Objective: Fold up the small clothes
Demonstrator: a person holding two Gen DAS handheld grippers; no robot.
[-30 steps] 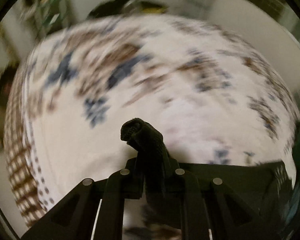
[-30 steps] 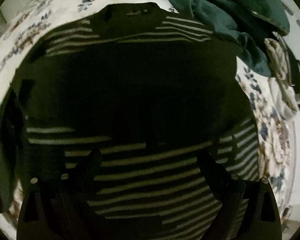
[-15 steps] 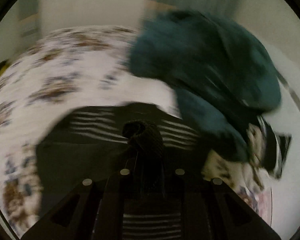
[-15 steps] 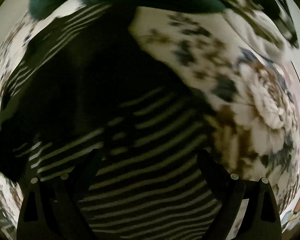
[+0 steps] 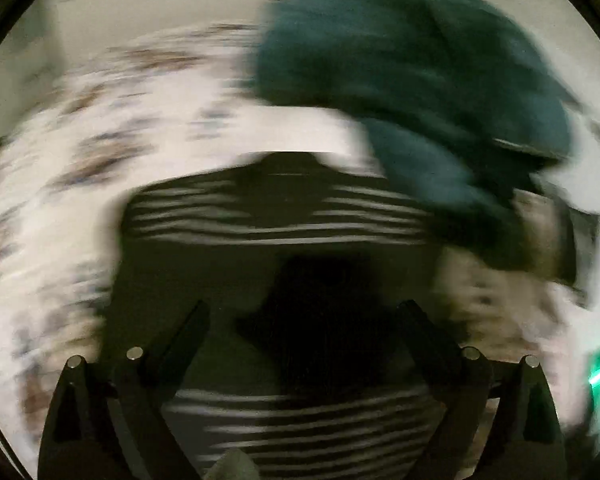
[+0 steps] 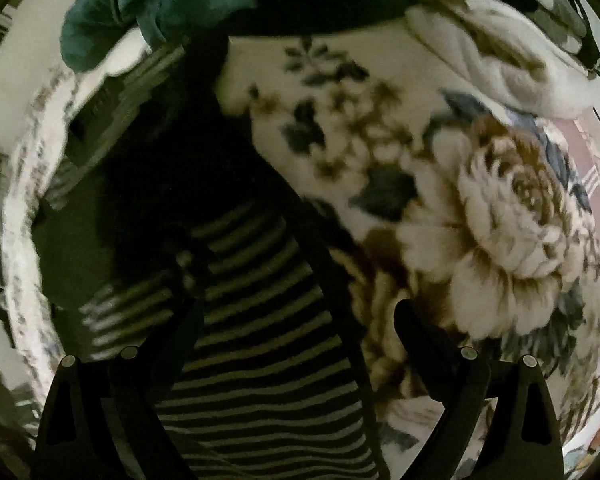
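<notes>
A black jumper with thin white stripes [image 5: 284,224] lies spread on a floral blanket [image 5: 100,152], its neck at the far end. My left gripper [image 5: 304,312] is open just above the jumper's dark middle, with nothing between its fingers. The view is blurred by motion. In the right wrist view the jumper [image 6: 260,320] runs from bottom centre to upper left. My right gripper [image 6: 296,316] is open over its striped hem, at the jumper's right edge, and holds nothing.
A heap of teal clothes [image 5: 420,92] lies past the jumper at the far right, also in the right wrist view [image 6: 172,4]. A white and dark garment [image 6: 512,52] lies beside it. The blanket [image 6: 500,208] stretches to the right.
My left gripper has opened and let go of the black sleeve it held; the sleeve now lies on the jumper. My right gripper has swung toward the jumper's right edge.
</notes>
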